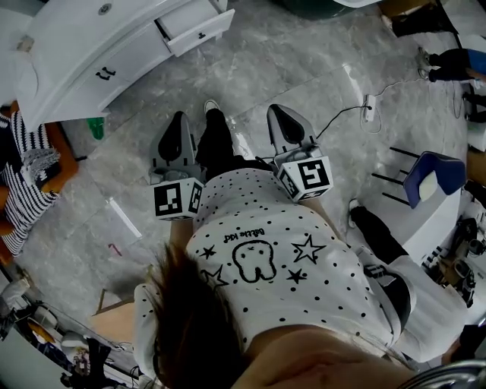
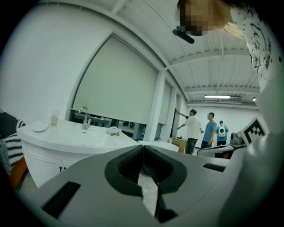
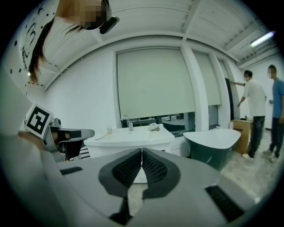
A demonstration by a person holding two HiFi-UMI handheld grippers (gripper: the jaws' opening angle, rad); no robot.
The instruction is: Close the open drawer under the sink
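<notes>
Sink cabinet stands well ahead of both jaws, to their left. Its open drawer juts out, front panel crosswise to the approach. Left gripper is judged nearer than the right gripper. Both pairs of jaws are together, empty. A green object lies off-line.

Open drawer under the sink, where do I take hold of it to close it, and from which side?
Take the drawer by the small dark pull in the middle of its front, coming from the open floor side. It sticks out of the cabinet with that flat front facing the room, so a straight push there would likely slide it shut without skewing.
</notes>
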